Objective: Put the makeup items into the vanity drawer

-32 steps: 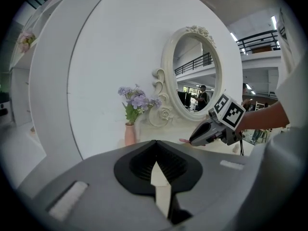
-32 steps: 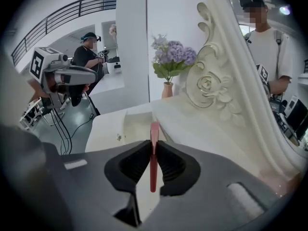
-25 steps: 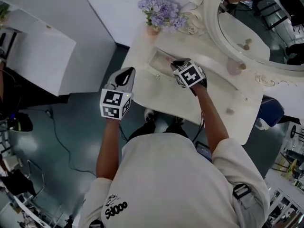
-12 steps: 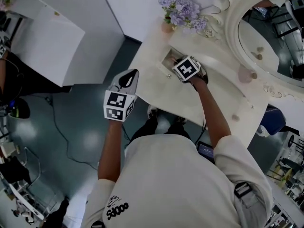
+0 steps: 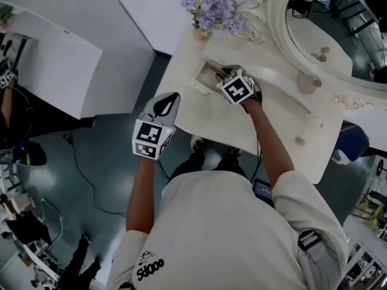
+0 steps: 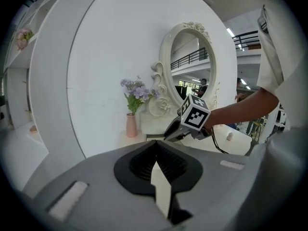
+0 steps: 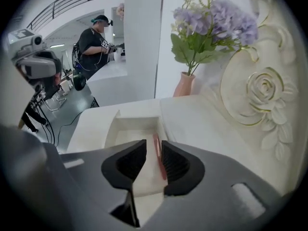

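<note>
— White vanity top (image 5: 284,110) under an oval mirror (image 5: 332,35), purple flowers (image 5: 211,11) at the far left. Any sign of the drawer?

— Pulled out at the far left of the top: drawer (image 5: 202,83), open upward. Right over it, the right gripper (image 5: 222,77), pointing steeply down.

— Gripping anything?

— No, by the look of it. Just been opening: jaws parted, with a slim pink makeup stick (image 7: 157,153) between them, close to the right-hand pad and clear of the other. Probably lying along the drawer's right wall, though hard to tell whether resting flat or leaning on that pad.

— Why tilted down so steeply?

— To lower the stick into the drawer rather than drop it from above, presumably.

— And the left gripper (image 5: 168,98)?

— Held off the near-left edge of the vanity, over the floor, well apart from the drawer. Pads closed tip to tip, nothing between. Kept out of the way, most likely.

— From overhead, any glimpse of the stick?

— None; hidden beneath the marker cube. Visible only in the right gripper view. From overhead, though, something else: a small pink jar (image 5: 305,83) near the mirror and a small pale item (image 5: 299,141) at the near right of the top, both well apart from the drawer. Likely next to be fetched.
</note>
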`<state>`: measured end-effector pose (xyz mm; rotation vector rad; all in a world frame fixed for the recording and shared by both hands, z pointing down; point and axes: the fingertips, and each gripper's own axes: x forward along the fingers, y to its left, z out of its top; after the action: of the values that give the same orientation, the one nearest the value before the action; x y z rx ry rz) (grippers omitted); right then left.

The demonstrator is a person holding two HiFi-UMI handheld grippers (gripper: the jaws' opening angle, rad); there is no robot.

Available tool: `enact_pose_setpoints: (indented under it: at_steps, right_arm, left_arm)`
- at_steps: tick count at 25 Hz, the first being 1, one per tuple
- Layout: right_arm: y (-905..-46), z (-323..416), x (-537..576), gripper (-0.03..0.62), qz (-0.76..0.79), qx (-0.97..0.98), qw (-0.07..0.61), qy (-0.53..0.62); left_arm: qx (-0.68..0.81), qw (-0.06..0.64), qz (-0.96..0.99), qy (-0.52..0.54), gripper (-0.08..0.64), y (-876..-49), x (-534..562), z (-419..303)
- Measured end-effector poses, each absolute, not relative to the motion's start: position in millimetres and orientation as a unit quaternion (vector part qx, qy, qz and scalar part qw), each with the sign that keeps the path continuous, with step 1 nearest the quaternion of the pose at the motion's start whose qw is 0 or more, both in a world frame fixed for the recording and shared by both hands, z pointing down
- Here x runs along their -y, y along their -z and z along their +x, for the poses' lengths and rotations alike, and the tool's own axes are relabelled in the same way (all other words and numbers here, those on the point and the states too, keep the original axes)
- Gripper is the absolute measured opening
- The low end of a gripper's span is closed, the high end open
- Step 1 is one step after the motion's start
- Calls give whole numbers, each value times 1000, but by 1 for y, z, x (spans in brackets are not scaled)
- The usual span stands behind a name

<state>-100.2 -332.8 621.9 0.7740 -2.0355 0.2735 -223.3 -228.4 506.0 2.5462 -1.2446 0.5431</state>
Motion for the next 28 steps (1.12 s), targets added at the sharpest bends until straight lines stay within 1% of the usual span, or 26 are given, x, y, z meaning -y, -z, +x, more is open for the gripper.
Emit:
enact_pose_setpoints:
  at_steps: [6, 7, 8, 20, 24, 28]
  right_arm:
    - [-578, -37, 317, 75, 387, 827, 392, -112]
    - [-572, -21, 310, 46, 402, 824, 385, -110]
    - [-567, -5, 303, 3, 416, 819, 380, -108]
    - [-525, 198, 203, 3, 578, 737, 322, -137]
    - [-528, 250, 168, 3, 614, 709, 308, -158]
    - [-541, 286, 136, 5, 633, 690, 300, -183]
  left_arm:
    - [399, 112, 889, -194, 20, -504, 237, -177]
    - [393, 110, 892, -193, 20, -502, 239, -168]
    - [386, 107, 896, -191, 20, -500, 240, -158]
    - [289, 80, 937, -179, 20, -484, 236, -15]
    - [247, 69, 949, -184, 19, -482, 227, 35]
    - [208, 60, 956, -197, 20, -484, 213, 78]
